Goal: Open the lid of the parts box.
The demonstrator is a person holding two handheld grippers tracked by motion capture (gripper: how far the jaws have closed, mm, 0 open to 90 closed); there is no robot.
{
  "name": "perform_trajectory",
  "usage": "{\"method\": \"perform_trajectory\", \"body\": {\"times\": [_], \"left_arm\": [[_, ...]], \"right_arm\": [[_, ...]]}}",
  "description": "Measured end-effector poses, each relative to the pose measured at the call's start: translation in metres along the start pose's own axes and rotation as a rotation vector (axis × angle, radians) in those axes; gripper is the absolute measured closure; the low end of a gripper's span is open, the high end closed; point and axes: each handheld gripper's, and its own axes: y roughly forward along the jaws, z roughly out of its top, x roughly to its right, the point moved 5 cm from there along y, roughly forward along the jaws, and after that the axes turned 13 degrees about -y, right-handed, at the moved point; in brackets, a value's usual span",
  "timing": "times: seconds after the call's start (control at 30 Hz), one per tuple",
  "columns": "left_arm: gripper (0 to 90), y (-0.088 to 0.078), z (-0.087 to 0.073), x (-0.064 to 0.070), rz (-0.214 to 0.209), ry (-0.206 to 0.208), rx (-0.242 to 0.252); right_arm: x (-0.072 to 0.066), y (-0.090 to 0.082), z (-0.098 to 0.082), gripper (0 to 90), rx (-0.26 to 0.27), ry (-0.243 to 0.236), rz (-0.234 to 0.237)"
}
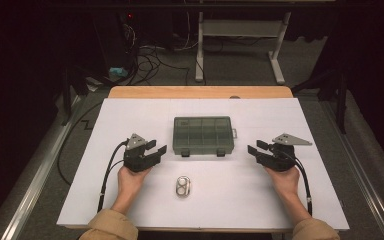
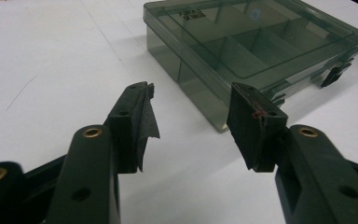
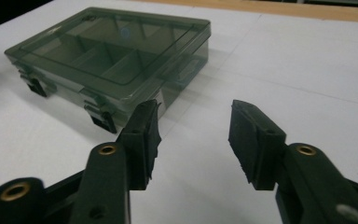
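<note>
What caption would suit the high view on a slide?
A person's two hand-held grippers, left gripper and right gripper, both open, flank a closed compartment box on a white table.

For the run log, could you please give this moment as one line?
left tongs: open, empty | right tongs: open, empty | box: lid shut, between them, untouched | metal piece: near edge

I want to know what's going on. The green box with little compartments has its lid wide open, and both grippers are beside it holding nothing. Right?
Not quite. The box has its lid shut, as the high view shows. The left gripper and right gripper do flank it, holding nothing.
</note>
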Motion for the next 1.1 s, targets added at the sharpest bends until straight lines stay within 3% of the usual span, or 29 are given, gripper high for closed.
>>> {"method": "perform_trajectory", "body": {"times": [0.13, 0.2, 0.5, 0.7, 0.83, 1.1], "left_arm": [[55.5, 0.003, -0.003, 0.003, 0.012, 0.028, -0.052], [57.1, 0.003, -0.004, 0.004, 0.012, 0.033, -0.053], [63.3, 0.010, -0.006, 0.012, 0.079, 0.107, -0.125], [70.2, 0.013, -0.008, 0.014, 0.105, 0.112, -0.173], [74.9, 0.018, -0.013, 0.014, 0.140, 0.142, -0.219], [78.6, 0.024, -0.019, 0.013, 0.167, 0.150, -0.253]], "right_arm": [[-0.003, 0.005, 0.002, 62.5, -0.047, -0.019, 0.037], [-0.005, 0.007, 0.003, 66.0, -0.065, -0.030, 0.051], [-0.010, 0.014, 0.009, 79.4, -0.160, -0.087, 0.097], [-0.015, 0.020, 0.012, 89.6, -0.216, -0.141, 0.128], [-0.019, 0.026, 0.016, 90.0, -0.246, -0.164, 0.146], [-0.023, 0.035, 0.022, 90.0, -0.282, -0.181, 0.160]]}}
